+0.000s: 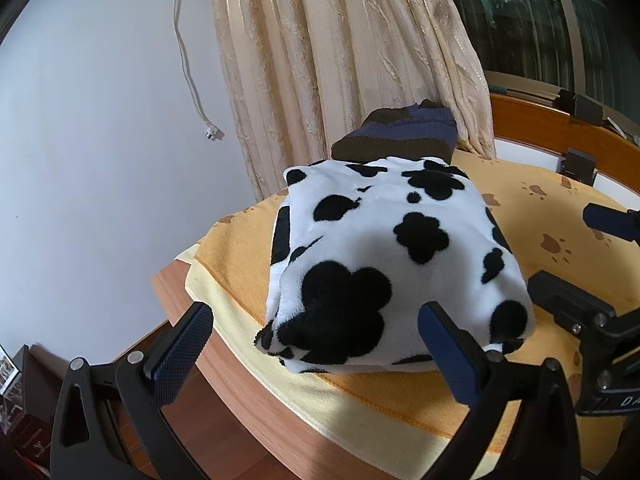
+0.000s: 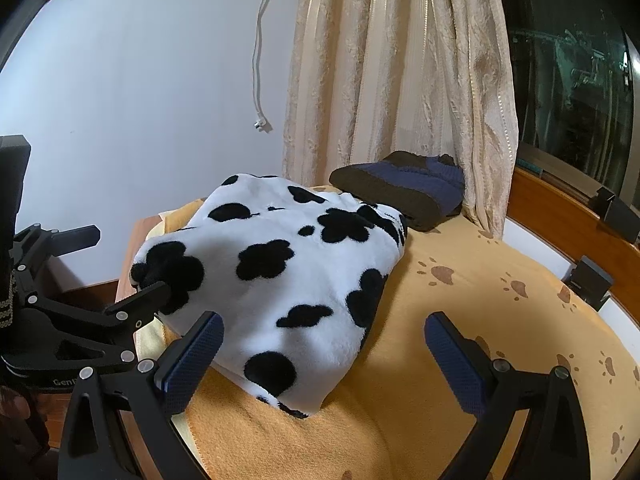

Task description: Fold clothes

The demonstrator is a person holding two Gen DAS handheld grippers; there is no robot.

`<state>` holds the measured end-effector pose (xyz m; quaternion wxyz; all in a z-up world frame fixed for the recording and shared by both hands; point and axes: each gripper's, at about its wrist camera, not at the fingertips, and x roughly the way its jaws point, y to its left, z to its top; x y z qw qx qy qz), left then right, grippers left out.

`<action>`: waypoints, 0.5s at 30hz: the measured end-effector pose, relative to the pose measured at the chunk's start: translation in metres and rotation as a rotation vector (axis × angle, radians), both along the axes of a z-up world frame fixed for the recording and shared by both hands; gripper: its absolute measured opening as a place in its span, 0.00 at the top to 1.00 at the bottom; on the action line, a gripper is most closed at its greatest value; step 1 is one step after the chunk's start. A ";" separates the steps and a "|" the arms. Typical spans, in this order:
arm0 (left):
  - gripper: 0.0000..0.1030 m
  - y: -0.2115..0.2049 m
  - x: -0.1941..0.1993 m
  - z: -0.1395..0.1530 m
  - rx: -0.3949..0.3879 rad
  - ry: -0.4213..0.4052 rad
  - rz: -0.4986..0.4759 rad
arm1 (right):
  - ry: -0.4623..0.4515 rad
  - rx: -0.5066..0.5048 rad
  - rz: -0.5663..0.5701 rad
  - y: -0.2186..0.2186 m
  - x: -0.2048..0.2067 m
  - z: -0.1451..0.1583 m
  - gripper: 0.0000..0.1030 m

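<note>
A folded cow-print fleece garment (image 1: 384, 264) lies on an orange paw-print blanket (image 2: 500, 320). Both the left hand-held gripper (image 1: 316, 356) and right hand-held gripper (image 2: 324, 356) hover wide open, gripping nothing. Press the bundle flat, square its edges.

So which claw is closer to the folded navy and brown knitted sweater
Right. The right claw sits at the cow-print fleece's sweater-side edge; the left claw at its far corner from the sweater.
</note>
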<state>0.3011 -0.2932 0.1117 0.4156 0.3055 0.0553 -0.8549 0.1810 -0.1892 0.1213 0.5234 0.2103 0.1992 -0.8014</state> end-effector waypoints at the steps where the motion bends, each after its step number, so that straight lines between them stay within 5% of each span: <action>1: 0.00 0.000 0.000 0.000 -0.001 0.000 -0.001 | 0.000 0.000 -0.001 0.000 0.000 0.000 0.01; 15: 0.00 0.001 -0.004 0.000 0.010 0.003 -0.014 | -0.006 0.004 -0.006 0.001 -0.002 -0.001 0.01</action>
